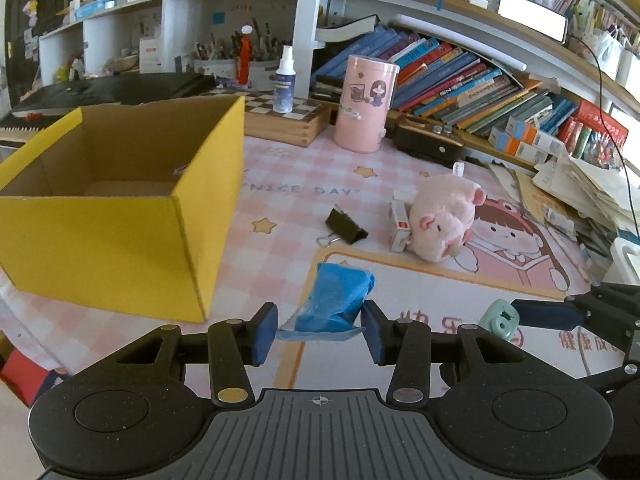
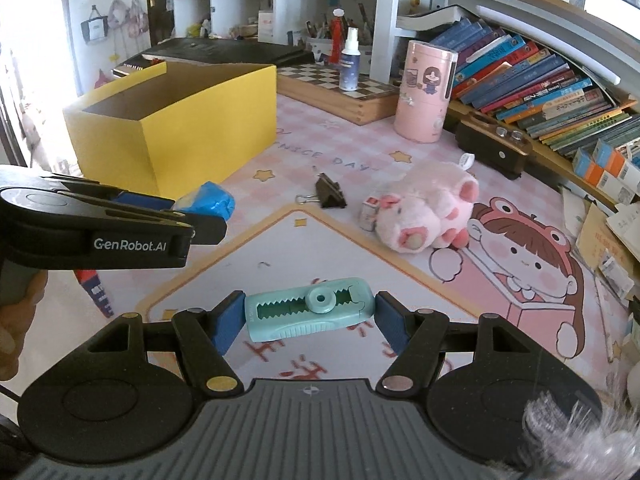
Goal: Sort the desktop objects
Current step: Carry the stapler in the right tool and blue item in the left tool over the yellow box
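Risk: blue packet [image 1: 334,300] clamped loosely in left tongs [image 1: 320,330], mint tape dispenser [image 2: 310,314] clamped endwise in right tongs [image 2: 310,320]; either may slip before yellow box [image 1: 120,208].

Light: bright daylight, cool and slightly bluish across the desk mat [image 1: 400,184]
Source: the right wrist view's left edge — blown out white beside the yellow box [image 2: 172,120]
Glare: a white patch on the upper shelf [image 1: 532,16], washed out
Shadows: soft, short under the plush pig [image 2: 424,216]
Distortion: strong fisheye — bookshelves bow at the edges
Blur: corners smeared; grey fuzz lower right, unfocused
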`<move>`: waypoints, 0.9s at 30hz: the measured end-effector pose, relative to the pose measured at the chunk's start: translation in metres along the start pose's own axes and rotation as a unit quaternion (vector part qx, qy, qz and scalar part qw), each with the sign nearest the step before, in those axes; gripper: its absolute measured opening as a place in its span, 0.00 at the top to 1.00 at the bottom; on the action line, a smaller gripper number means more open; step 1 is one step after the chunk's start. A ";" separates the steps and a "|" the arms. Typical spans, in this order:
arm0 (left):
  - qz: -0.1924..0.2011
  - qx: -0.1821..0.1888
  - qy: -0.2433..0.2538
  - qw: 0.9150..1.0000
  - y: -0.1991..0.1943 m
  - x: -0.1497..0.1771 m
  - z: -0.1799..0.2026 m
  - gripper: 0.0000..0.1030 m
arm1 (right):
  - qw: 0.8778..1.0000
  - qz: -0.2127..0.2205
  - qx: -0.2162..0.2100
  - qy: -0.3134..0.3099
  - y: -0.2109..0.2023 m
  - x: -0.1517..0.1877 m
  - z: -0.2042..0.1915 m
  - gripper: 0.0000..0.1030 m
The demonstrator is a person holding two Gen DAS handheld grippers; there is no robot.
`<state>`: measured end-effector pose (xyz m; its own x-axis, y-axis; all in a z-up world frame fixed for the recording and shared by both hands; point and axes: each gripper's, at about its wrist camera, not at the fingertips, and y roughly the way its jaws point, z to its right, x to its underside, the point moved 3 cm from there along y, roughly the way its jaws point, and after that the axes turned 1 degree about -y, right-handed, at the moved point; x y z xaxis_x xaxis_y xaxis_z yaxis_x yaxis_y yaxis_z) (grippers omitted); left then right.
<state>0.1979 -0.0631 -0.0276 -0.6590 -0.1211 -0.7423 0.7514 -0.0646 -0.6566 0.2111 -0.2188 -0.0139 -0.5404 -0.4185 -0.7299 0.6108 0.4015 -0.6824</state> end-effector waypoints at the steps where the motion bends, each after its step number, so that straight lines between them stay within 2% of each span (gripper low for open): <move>1: 0.000 0.002 0.000 1.000 -0.002 0.001 -0.003 0.57 | 1.000 0.000 0.001 0.001 -0.001 0.000 -0.005 0.34; 14: -0.003 0.010 0.002 1.000 -0.044 0.023 -0.058 0.57 | 1.000 -0.003 0.010 0.011 -0.015 0.005 -0.078 0.34; 27: -0.006 -0.005 -0.018 1.000 -0.090 0.053 -0.118 0.57 | 1.000 -0.003 -0.012 0.004 -0.028 0.014 -0.157 0.34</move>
<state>0.0915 0.0531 -0.0234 -0.6656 -0.1563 -0.7298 0.7437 -0.0562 -0.6662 0.0954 -0.1078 -0.0111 -0.5491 -0.4147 -0.7256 0.5937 0.4176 -0.6879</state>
